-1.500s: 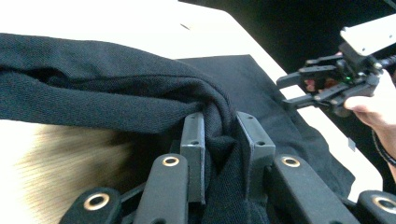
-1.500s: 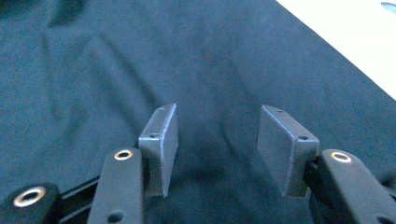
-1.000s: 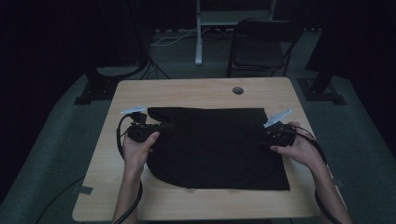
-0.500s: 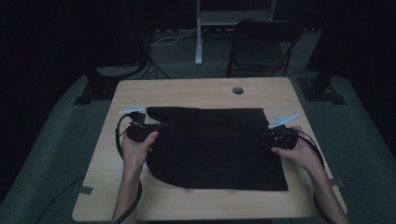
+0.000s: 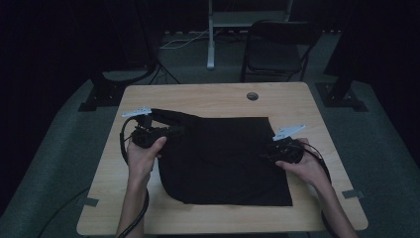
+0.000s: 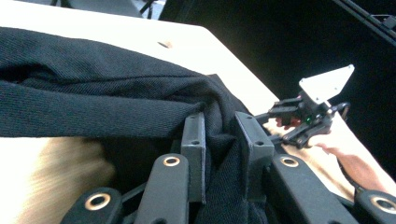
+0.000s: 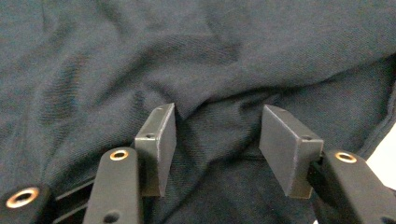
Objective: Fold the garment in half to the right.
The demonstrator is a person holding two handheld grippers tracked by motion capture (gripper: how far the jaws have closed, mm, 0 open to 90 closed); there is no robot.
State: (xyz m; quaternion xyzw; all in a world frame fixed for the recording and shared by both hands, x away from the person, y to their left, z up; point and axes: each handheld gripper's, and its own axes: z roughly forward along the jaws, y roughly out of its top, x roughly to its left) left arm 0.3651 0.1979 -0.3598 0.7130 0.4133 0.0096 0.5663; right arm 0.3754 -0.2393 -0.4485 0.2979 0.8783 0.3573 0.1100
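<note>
A black cloth (image 5: 223,158) lies spread on the wooden table (image 5: 208,96). Its left edge is lifted into a fold. My left gripper (image 5: 171,133) is shut on that fold. In the left gripper view the bunched cloth (image 6: 93,93) is pinched between the two pads of the left gripper (image 6: 223,135). My right gripper (image 5: 265,152) sits low at the cloth's right edge. Its jaws have just been closing. In the right gripper view the right gripper (image 7: 217,140) has its pads still apart over a ridge of cloth (image 7: 187,56), not pressing on it. The left gripper view also shows the right gripper (image 6: 273,125) farther off.
A round cable hole (image 5: 252,96) is in the table near its far edge. A dark folding chair (image 5: 277,44) and a white stand (image 5: 212,39) are behind the table. Bare wood shows around the cloth, and a pale table corner (image 7: 385,158) shows beside it.
My right hand has come down and inward onto the cloth's right edge. My left hand holds the lifted fold where it was.
</note>
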